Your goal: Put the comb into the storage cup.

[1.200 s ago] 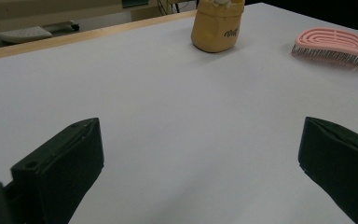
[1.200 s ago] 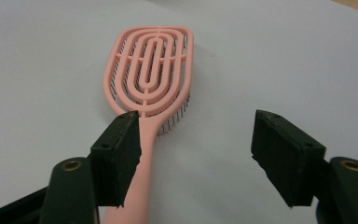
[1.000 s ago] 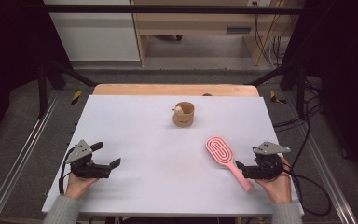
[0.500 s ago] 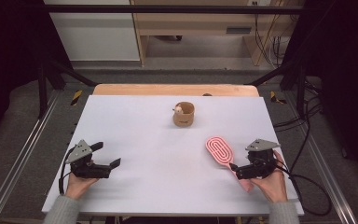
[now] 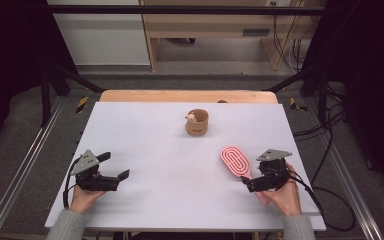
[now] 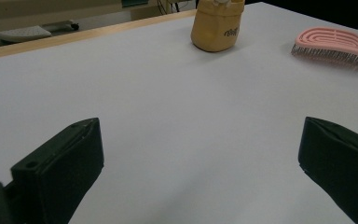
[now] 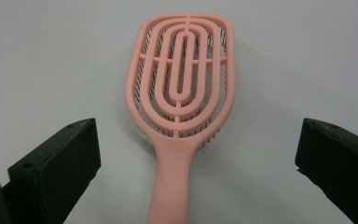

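Pink hairbrush (image 7: 181,93) lying bristles-down on the table (image 5: 145,130), back face up — open oval frame of nested loops joined by short cross-ribs, dark bristles visible through the gaps, smooth handle tapering toward the right gripper (image 5: 250,184). Located at the table's right side, near edge; handle running between the two black jaws. Jaws spread wide, just been opening, well apart from the handle on both sides — nothing gripped. Left gripper (image 5: 116,169) at the left near corner, jaws likewise wide apart over bare surface, holding nothing.

Tan cup (image 5: 197,123) upright near table centre, toward the far edge, well apart from the brush; small pale object at its rim, dark lettering on its side.

Surface: matte, pale grey-white, a strip of light wood showing along the far edge. Beyond: grey floor, black frame posts, metal rails at both sides, cables at right, a wooden bench and a white panel at the back.
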`<state>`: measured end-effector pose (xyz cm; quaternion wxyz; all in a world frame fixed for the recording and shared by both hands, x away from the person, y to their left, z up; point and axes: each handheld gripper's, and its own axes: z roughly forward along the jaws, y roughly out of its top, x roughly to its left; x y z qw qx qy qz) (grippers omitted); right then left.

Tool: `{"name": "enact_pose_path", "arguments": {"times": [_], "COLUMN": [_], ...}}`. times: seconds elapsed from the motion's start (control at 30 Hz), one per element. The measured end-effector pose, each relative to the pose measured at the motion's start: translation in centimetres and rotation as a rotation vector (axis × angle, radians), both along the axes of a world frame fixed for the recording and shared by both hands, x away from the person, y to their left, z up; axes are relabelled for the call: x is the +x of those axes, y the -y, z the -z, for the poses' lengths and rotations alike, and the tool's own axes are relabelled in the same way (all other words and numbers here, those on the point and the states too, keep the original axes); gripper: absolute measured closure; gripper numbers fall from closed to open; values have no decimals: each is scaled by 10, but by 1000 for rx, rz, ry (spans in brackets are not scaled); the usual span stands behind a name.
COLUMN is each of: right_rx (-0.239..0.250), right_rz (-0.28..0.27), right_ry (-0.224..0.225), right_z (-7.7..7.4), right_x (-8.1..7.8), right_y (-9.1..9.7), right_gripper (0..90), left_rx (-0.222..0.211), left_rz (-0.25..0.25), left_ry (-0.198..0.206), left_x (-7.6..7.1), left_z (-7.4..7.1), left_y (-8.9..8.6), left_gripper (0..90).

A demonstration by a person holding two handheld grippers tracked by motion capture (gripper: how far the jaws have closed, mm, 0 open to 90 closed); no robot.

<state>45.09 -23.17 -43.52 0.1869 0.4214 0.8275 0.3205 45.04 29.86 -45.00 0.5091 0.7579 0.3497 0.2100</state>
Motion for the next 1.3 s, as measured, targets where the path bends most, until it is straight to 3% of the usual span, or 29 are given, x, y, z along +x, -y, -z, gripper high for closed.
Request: {"name": "enact_pose_path", "arguments": {"times": [0.77, 1.3], "right_rx": [-40, -64], "right_rz": [8, -4], "right_ry": [-88, -139], "right_z": [17, 21], "right_x": [8, 9], "right_y": [-7, -9], "right_gripper": [27, 279], "left_rx": [3, 5], "left_rz": [1, 2], "left_ry": [-2, -3], "left_x": [0, 0], "left_z": [0, 0], "left_y": [0, 1], "left_gripper": [0, 0]}}
